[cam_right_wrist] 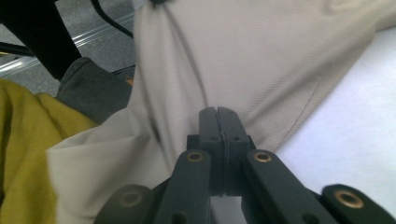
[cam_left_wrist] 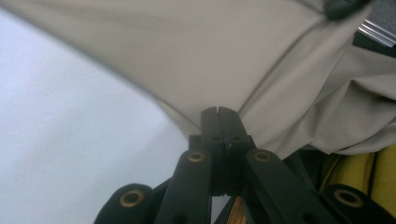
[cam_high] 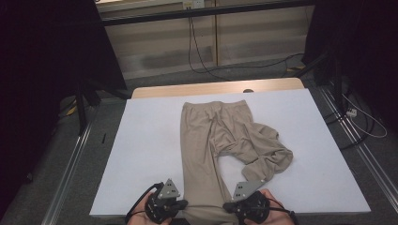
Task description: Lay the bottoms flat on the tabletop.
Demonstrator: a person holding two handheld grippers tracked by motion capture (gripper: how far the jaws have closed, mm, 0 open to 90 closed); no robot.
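**Both grippers clamped on the near leg of the trousers**

The left gripper [cam_left_wrist: 218,112] had its two black jaws pressed together on the beige cloth of the trousers [cam_left_wrist: 224,51], pinching a small fold at the edge of the fabric. The right gripper [cam_right_wrist: 217,112] was the same: jaws together, with the cloth caught between their tips and creases running away from the pinch.

From above, the left gripper [cam_high: 184,203] and the right gripper [cam_high: 227,205] faced each other across the bottom end of one trouser leg, one on each side of it, at the near edge of the table [cam_high: 141,154]. A hand [cam_high: 141,216] held the left gripper, and another hand [cam_high: 272,199] held the right one. Each gripper carried a grey three-cornered plate on top.

The trousers [cam_high: 206,140] lay on the white table top, waistband at the far side. The leg held by the grippers ran straight from the waistband to the near edge of the table and hung a little over it. The other leg was bunched up in a crumpled heap to the right of the straight leg, about halfway down the trousers.

Beside the trousers, at the near edge, yellow cloth [cam_right_wrist: 28,140] showed in the right gripper view and also in the left gripper view [cam_left_wrist: 369,172]. Beyond the far side of the table, a black cable [cam_high: 197,47] trailed across the grey floor.
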